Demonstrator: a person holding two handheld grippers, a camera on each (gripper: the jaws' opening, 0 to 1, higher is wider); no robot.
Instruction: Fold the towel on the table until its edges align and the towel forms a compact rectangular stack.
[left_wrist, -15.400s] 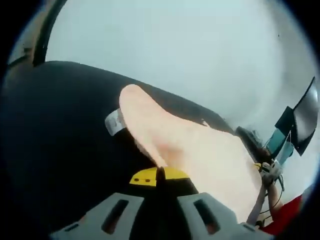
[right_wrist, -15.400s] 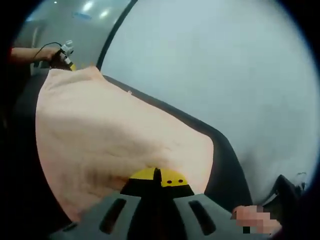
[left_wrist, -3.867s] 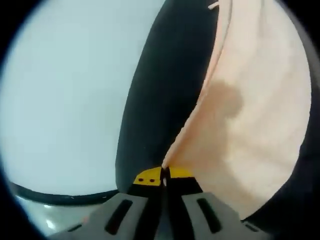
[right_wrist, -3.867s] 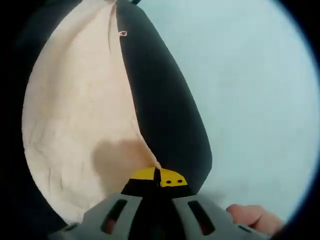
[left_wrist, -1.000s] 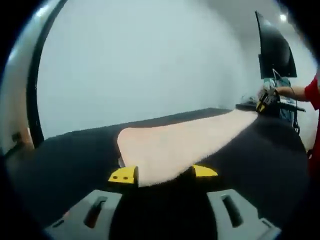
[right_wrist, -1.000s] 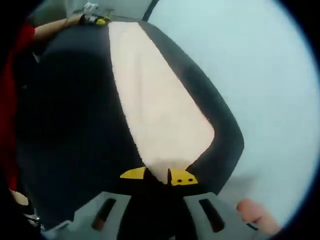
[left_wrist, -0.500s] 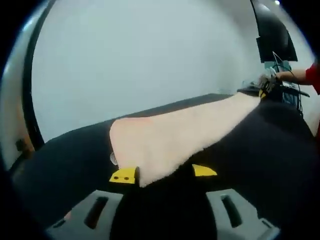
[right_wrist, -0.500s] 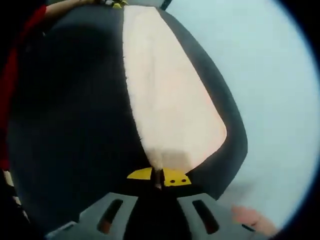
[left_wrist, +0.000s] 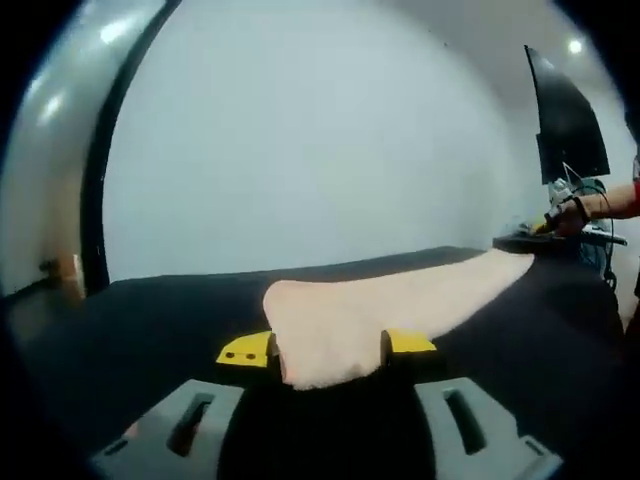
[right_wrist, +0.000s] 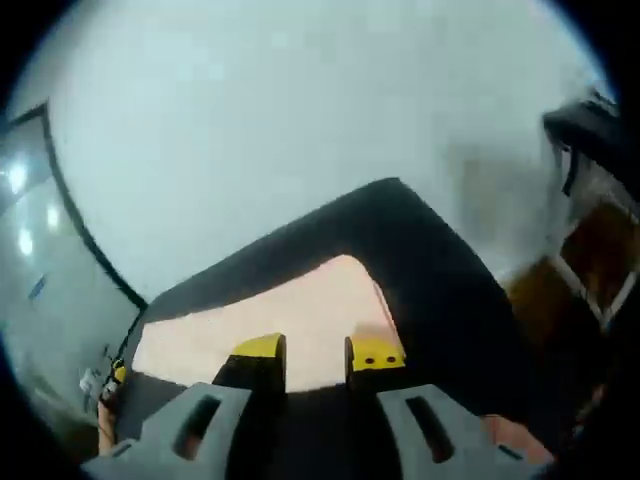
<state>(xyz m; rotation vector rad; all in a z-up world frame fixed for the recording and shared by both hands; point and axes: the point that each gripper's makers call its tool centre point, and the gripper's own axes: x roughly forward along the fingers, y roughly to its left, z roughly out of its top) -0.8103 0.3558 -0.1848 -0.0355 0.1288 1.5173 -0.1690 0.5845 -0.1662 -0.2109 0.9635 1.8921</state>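
Observation:
A peach towel lies as a long folded strip across the black table. Its near end sits bunched between the wide-apart jaws of my left gripper, which is open. At the strip's far end, a hand with a red sleeve holds my right gripper. In the right gripper view, the towel spreads flat on the table just beyond my right gripper, whose jaws stand apart. My left gripper shows small at the lower left.
A white wall runs behind the table. A dark monitor stands at the far right and a dark vertical frame at the left. Brown furniture lies past the table's end. A hand shows beside the right gripper.
The right gripper, shut on the towel's end half a second ago, now has its jaws apart, and its view has swung round. The left gripper stays open, with the towel end further between its jaws.

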